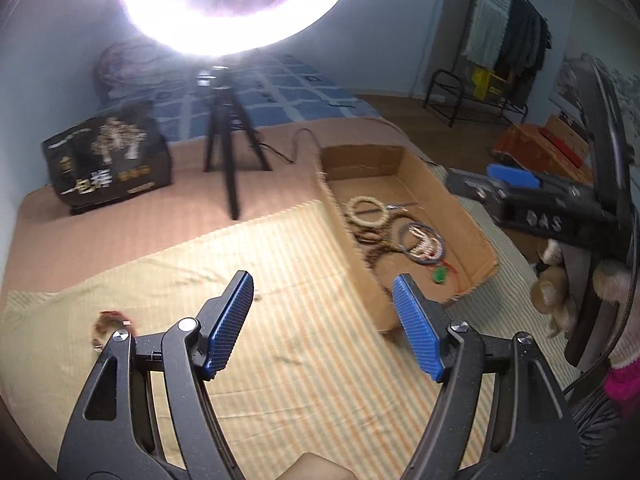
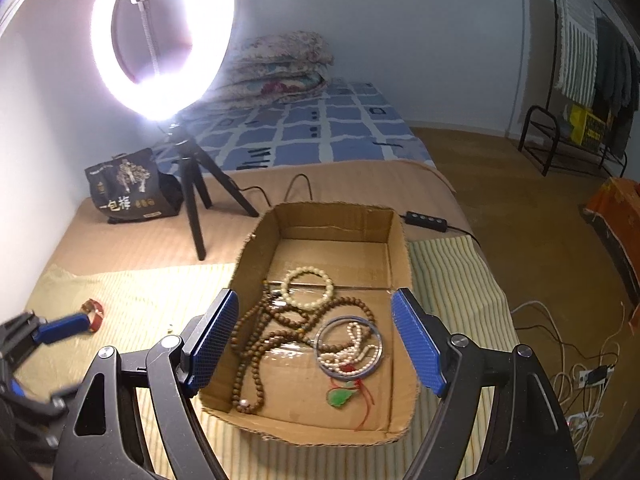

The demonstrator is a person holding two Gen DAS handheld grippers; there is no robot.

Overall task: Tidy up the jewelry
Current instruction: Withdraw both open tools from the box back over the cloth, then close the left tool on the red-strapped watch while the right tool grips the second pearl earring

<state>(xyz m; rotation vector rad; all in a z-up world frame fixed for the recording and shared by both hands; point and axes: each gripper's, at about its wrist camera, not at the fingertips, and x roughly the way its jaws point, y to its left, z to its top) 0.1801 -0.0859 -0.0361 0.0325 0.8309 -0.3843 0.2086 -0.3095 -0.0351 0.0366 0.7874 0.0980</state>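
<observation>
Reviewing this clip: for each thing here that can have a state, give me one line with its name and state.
Left gripper: open, holding nothing.
Right gripper: open, holding nothing.
Cardboard box: open-topped, jewelry inside.
Cream bead bracelet: in the box.
Brown bead necklace: in the box, loosely piled.
Green pendant: in the box.
Red bracelet: outside the box, on the striped cloth.
Ring light: switched on.

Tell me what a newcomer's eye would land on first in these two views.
First the glaring ring light on its black tripod, at the far left of the bed. Next the open cardboard box in the middle of the striped cloth, heaped with bead strings, bangles and a green pendant. One reddish bracelet lies alone on the cloth, left of the box.
</observation>
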